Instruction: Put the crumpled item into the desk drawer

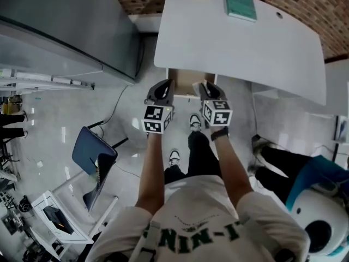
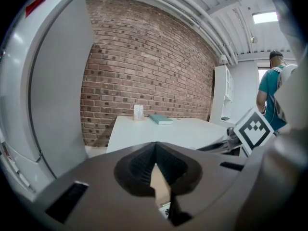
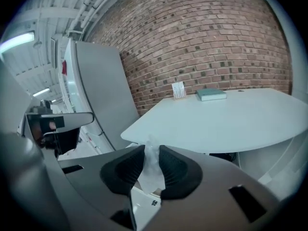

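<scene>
Two grippers hang just above the open drawer [image 1: 188,81] under the white bench [image 1: 240,42], apparently placed for release. The right gripper [image 3: 152,150] pinches the crumpled tissue [image 3: 150,174] in narrow jaws over the drawer. The left gripper [image 2: 155,147] is closed and empty. The tissue is white, thin, creased and bunched, and it protrudes above the pads.

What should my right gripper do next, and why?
Probably ease the right gripper down into the open drawer before letting go: its fingers pinch the crumpled paper, and it hovers over the drawer's front edge.
</scene>
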{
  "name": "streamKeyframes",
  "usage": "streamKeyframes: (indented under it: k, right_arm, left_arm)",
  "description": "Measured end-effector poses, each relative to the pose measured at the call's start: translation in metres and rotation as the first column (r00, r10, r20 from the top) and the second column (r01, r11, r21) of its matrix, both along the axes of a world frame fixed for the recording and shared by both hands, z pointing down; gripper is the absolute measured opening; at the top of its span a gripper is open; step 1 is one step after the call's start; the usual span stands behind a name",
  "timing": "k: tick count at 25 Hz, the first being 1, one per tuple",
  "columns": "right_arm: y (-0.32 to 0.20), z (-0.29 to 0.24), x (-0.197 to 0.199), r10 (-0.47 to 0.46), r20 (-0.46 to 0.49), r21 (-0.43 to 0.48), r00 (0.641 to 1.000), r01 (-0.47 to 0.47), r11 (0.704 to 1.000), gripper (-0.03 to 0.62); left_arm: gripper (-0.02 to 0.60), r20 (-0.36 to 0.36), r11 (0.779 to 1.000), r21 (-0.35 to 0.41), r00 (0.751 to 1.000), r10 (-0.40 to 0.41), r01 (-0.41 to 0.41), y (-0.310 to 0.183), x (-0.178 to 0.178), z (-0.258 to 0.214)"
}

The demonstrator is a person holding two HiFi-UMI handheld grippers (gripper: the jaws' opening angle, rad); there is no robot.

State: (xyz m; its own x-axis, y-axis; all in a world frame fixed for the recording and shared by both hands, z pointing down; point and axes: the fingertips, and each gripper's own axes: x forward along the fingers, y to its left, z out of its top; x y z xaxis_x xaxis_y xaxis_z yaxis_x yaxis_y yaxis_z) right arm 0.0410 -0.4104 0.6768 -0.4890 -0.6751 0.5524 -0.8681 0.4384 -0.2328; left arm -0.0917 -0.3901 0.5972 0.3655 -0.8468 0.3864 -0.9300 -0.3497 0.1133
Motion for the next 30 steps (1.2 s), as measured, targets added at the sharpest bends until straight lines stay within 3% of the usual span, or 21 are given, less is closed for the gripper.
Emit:
streamKeyframes:
  k: [13, 30]
  right_arm:
    - [-0.025, 0.125, -0.015, -0.168, -0.165, -0.078, 0.972, 0.157, 0.984, 0.077]
    - [-0.045, 0.231, -0.026, -0.276, -0.240, -0.234, 0.931, 0.221, 0.947, 0.081]
  left_arm:
    - [-0.002, -0.056, 0.998, -0.055, 0.998, 0.034, -0.037, -0.014, -0.002, 0.084]
    - [-0.002, -0.099, 0.995, -0.089, 0.995, 0.025, -0.034, -0.020, -0.010, 0.152]
